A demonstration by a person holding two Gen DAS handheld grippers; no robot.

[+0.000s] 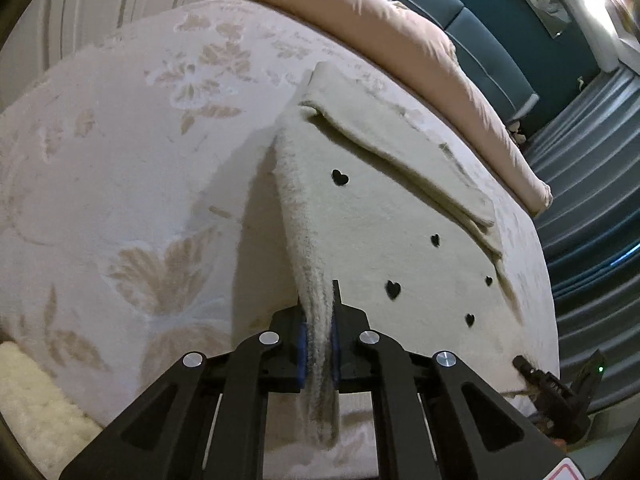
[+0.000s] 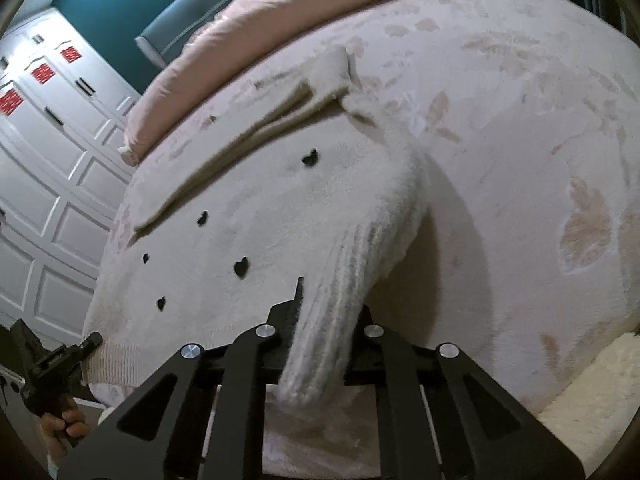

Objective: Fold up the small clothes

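A cream fuzzy sweater (image 1: pixel 380 232) dotted with small black hearts lies spread on the bed, one sleeve (image 1: pixel 400 160) folded across its far side. My left gripper (image 1: pixel 320 308) is shut on a raised ribbed edge of it, and the cloth hangs down between the blue pads (image 1: pixel 303 344). The right gripper (image 1: pixel 524 366) shows at the sweater's near right corner. In the right wrist view the sweater (image 2: pixel 248 208) rises into my right gripper (image 2: pixel 332 304), which is shut on a ribbed cuff that drapes over its right finger. The left gripper (image 2: pixel 94 340) pinches the hem corner, held by a hand (image 2: pixel 60 428).
The pale floral bedcover (image 1: pixel 140 160) stretches wide to the left. A pink duvet (image 1: pixel 380 28) lies along the far edge before a teal headboard (image 1: pixel 460 12). A fluffy cream throw (image 1: pixel 32 400) sits at the near corner. White wardrobe doors (image 2: pixel 60 160) stand beyond the bed.
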